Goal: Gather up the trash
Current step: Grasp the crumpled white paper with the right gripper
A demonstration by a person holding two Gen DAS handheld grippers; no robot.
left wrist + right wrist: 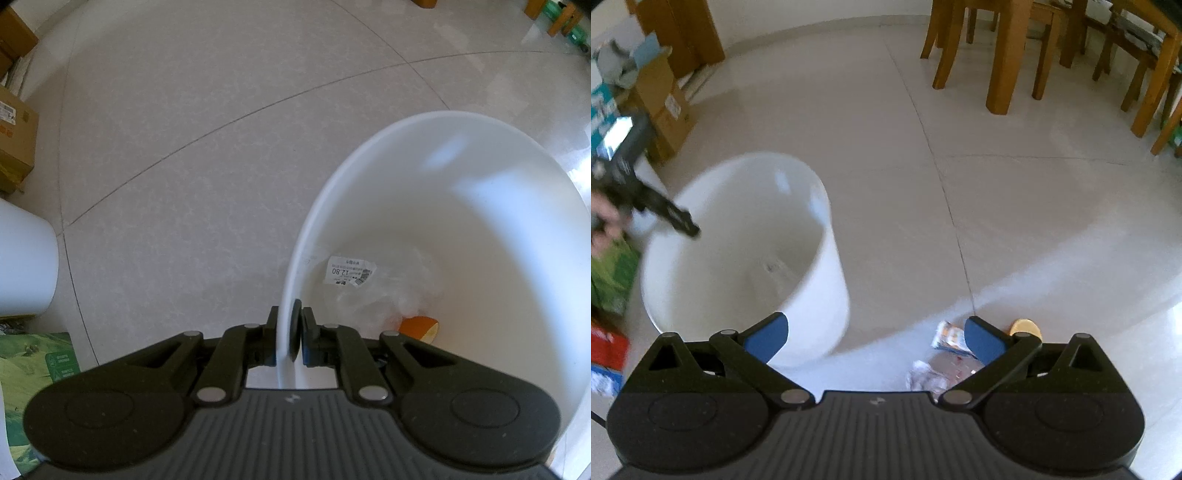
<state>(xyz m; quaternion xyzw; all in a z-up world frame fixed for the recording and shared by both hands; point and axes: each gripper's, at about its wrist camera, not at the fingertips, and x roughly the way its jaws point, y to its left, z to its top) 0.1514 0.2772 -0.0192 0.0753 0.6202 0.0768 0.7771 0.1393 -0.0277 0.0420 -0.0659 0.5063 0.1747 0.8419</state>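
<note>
My left gripper is shut on the rim of a white bin, one pad outside the wall and one inside. Inside the bin lie a clear plastic bag with a price label and an orange roll. In the right wrist view the same white bin stands on the floor at the left, with the left gripper on its far rim. My right gripper is open wide with nothing between its blue pads. Under it lie a printed wrapper, crumpled clear plastic and a yellow piece.
Cardboard boxes and a second white container stand at the left. A green printed bag lies near them. Wooden table and chair legs rise at the back right. More boxes sit at the back left of the tiled floor.
</note>
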